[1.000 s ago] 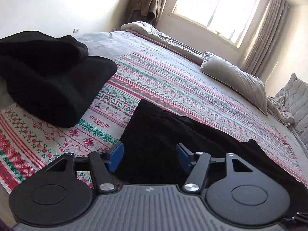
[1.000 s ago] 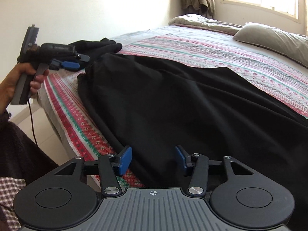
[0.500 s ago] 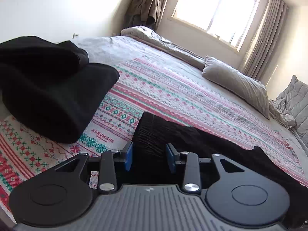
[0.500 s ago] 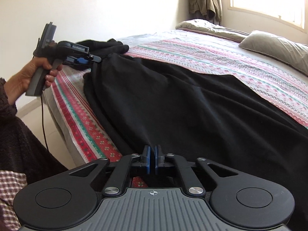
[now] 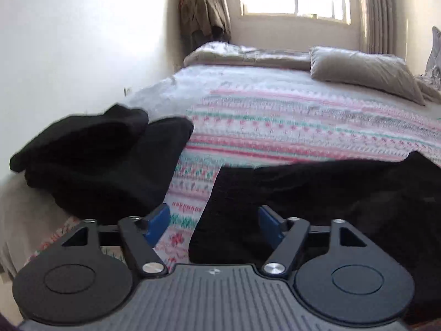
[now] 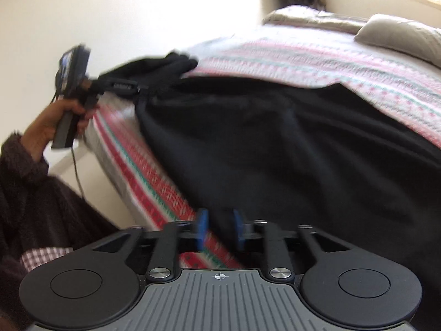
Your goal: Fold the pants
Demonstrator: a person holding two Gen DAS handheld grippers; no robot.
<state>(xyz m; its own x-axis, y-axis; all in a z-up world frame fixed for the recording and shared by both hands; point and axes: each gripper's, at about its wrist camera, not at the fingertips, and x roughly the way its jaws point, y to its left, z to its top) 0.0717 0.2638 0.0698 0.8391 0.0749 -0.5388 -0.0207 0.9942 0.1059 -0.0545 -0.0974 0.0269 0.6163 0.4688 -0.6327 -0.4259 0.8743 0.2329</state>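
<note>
Black pants (image 6: 289,143) lie spread on the patterned blanket, reaching its near edge. In the left wrist view a corner of the pants (image 5: 237,209) lies between the blue pads of my left gripper (image 5: 213,224), whose jaws stand wide apart. My right gripper (image 6: 219,230) has its pads a small gap apart, with the pants' edge between them over the blanket's edge; the view is blurred. The left gripper also shows in the right wrist view (image 6: 137,89), held by a hand at the pants' far corner.
A pile of black clothes (image 5: 104,151) lies at the bed's left corner, next to the pants. Grey pillows (image 5: 363,71) and a folded duvet lie at the head of the bed. A wall is on the left, a window behind.
My left gripper has opened wide after narrowing on the pants' corner. My right gripper was shut half a second ago and now shows a small gap. Both views have shifted and blurred.
</note>
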